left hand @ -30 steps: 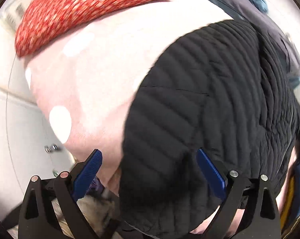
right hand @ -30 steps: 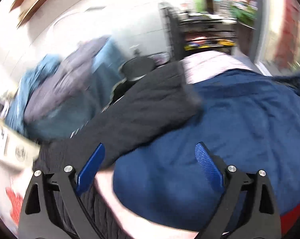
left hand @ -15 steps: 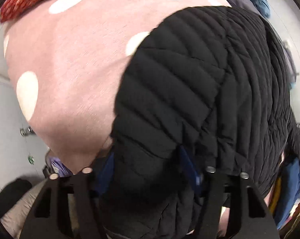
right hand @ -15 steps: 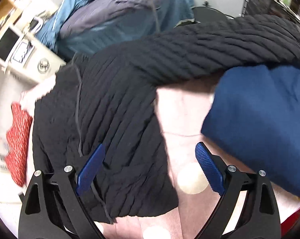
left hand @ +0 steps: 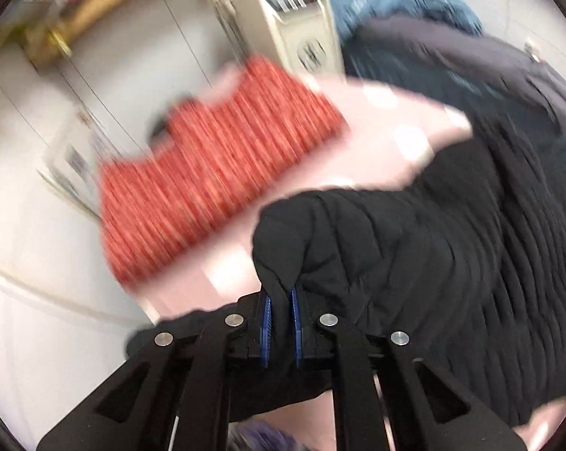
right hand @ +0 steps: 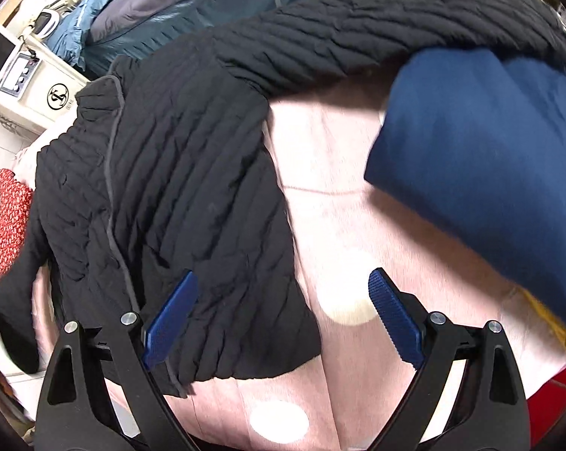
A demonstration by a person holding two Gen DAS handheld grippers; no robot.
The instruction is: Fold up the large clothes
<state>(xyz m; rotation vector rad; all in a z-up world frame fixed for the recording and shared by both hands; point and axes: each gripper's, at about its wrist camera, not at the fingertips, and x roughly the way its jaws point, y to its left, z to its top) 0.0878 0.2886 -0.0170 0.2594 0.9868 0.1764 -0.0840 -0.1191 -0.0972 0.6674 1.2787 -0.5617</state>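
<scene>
Surface: a pink sheet [right hand: 331, 225] with pale dots covers the surface under the clothes; whether that surface is a bed or a counter, I cannot tell
Jacket: the black quilted jacket [right hand: 177, 173] lies spread on the sheet, one sleeve stretching across the far side over the top of a blue garment [right hand: 486, 150]; in the left wrist view the jacket [left hand: 452, 263] fills the right half
Left claw: the left claw [left hand: 281, 323] is nearly closed, its blue pads pinching a bunched fold of the jacket's edge
Right claw: the right claw [right hand: 283, 315] is spread wide, holding nothing; it hangs above the jacket's near hem and the sheet
Around: a red patterned cloth [left hand: 215, 180] lies on the sheet beyond the left claw, blurred; a heap of teal and grey clothes [right hand: 207, 3] sits past the jacket; a white appliance [right hand: 31, 75] stands at far left
</scene>
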